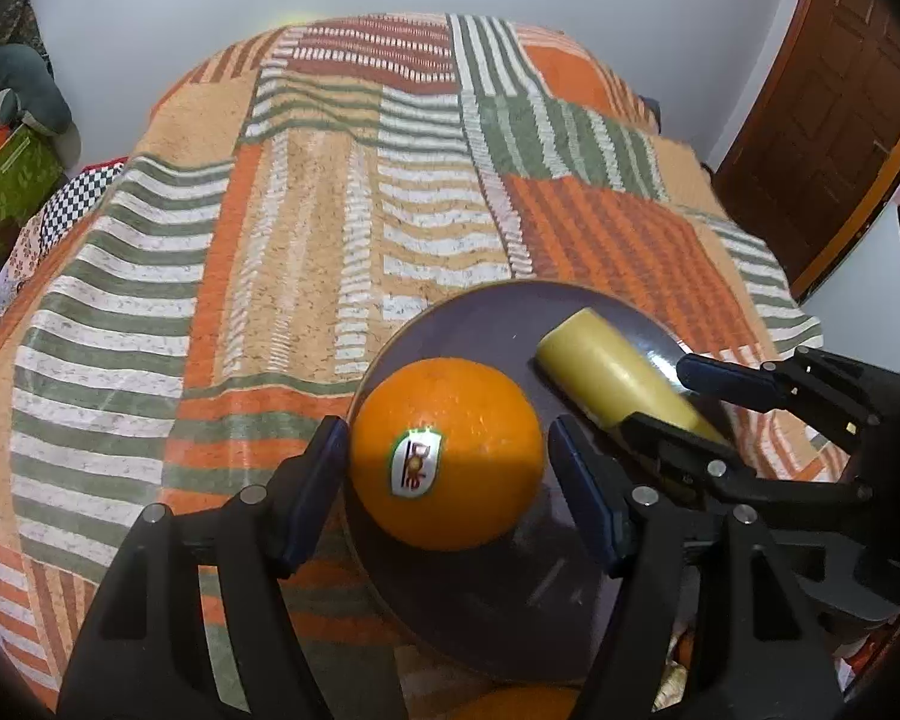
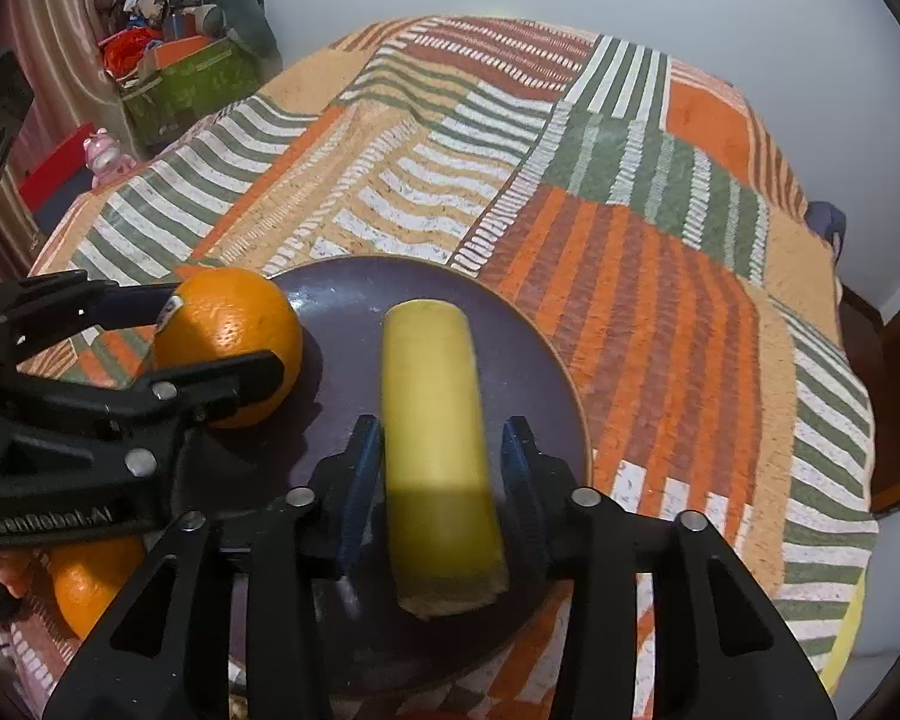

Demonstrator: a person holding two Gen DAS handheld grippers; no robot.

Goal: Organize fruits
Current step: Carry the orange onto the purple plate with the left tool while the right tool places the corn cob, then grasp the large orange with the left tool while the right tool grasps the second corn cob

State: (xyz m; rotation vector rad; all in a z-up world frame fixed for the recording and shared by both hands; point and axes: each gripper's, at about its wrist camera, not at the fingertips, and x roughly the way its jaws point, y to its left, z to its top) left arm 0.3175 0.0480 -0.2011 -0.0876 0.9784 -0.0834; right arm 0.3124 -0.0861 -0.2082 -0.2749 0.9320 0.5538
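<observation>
An orange with a sticker (image 1: 447, 453) sits over the left part of a dark purple plate (image 1: 486, 324). My left gripper (image 1: 447, 468) stands around it; the left pad touches it and a small gap shows at the right pad. It also shows in the right wrist view (image 2: 234, 342). A yellow cut banana piece (image 2: 438, 450) lies on the plate (image 2: 528, 360) between the fingers of my right gripper (image 2: 444, 480), with gaps on both sides. The banana piece also shows in the left wrist view (image 1: 606, 372).
The plate rests on a bed with an orange, green and white striped blanket (image 1: 306, 228). A second orange (image 2: 90, 582) lies off the plate at the near left. Boxes and clutter (image 2: 180, 72) stand beyond the bed's left side. A wooden door (image 1: 834, 120) is at the right.
</observation>
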